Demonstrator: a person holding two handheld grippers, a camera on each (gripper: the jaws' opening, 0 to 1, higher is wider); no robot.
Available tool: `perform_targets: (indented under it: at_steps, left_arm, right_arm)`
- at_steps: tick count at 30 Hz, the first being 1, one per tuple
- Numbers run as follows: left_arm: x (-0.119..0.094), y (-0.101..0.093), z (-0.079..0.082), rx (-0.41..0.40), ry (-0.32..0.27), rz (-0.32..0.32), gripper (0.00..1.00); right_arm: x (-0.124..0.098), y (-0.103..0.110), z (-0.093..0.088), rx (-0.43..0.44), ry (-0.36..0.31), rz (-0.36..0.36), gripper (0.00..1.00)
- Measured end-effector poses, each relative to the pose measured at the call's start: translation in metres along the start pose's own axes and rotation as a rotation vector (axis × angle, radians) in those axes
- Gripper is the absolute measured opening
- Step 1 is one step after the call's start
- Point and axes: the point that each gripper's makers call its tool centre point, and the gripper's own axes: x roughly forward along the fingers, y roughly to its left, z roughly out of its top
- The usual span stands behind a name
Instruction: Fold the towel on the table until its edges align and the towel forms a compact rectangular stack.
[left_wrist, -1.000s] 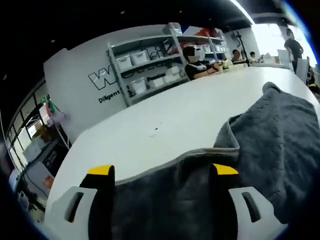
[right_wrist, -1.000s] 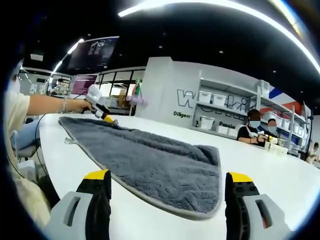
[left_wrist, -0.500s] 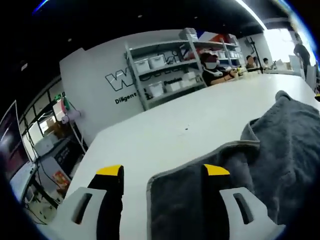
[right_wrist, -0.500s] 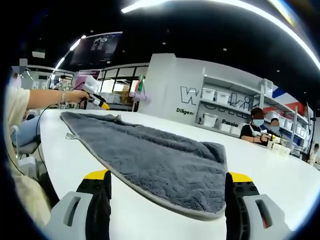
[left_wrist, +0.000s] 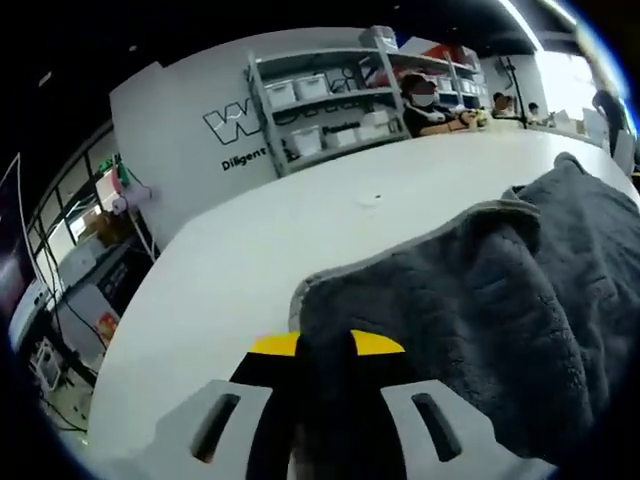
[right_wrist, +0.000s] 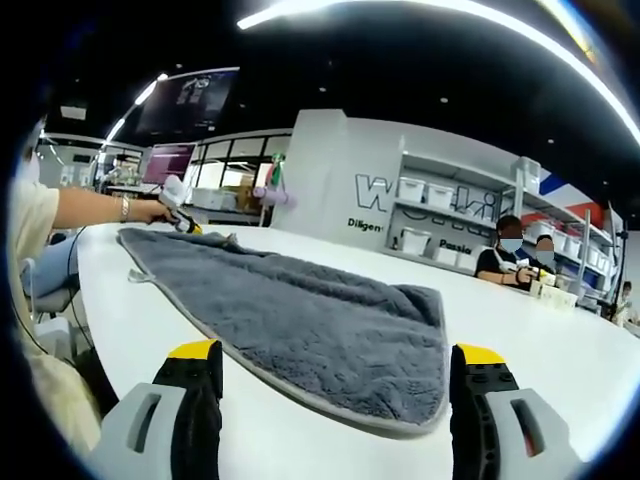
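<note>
**Left clamped on towel corner, right spread**

Your left gripper (left_wrist: 325, 345) has its yellow-tipped jaws pinched together on a corner of the grey towel (right_wrist: 300, 320), which lies lengthwise on the white table (right_wrist: 560, 370). Your right gripper (right_wrist: 340, 355) hovers near the opposite end, jaws wide apart (nothing between them). Shelving (left_wrist: 330, 100) lines the far wall.

Bare white worktop (left_wrist: 300, 240) open ahead and left of left gripper (left_wrist: 325, 345); only small speck there. Grey towel (left_wrist: 500, 300) heaped to its right, bunched fold rising, blocks low pass that side; corner pinched between closed fingers (left_wrist: 275, 346). Right gripper (right_wrist: 340, 352) fingers spread wide, bare worktop strip between them and towel's near edge. Towel (right_wrist: 300, 320) lies long across middle. Person's arm (right_wrist: 85, 208) reaches over far end. Seated people (right_wrist: 505, 262) and shelves (right_wrist: 450, 230) beyond far worktop edge, well apart.
</note>
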Motion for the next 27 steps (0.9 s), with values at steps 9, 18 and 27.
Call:
perform_targets:
  at_steps: [9,18,27]
  left_arm:
    - [0.002,0.001,0.0,0.062,0.005,-0.013,0.02]
    - [-0.002,0.023,-0.008,0.029,0.004,0.026,0.02]
    - [-0.018,0.055,-0.026,-0.007,0.022,0.095,0.02]
  right_arm:
    - [0.001,0.005,-0.001,-0.01,0.01,0.005,0.96]
    - [0.001,0.002,-0.002,-0.008,0.012,0.002,0.96]
    - [0.002,0.002,-0.001,-0.002,0.005,0.007,0.97]
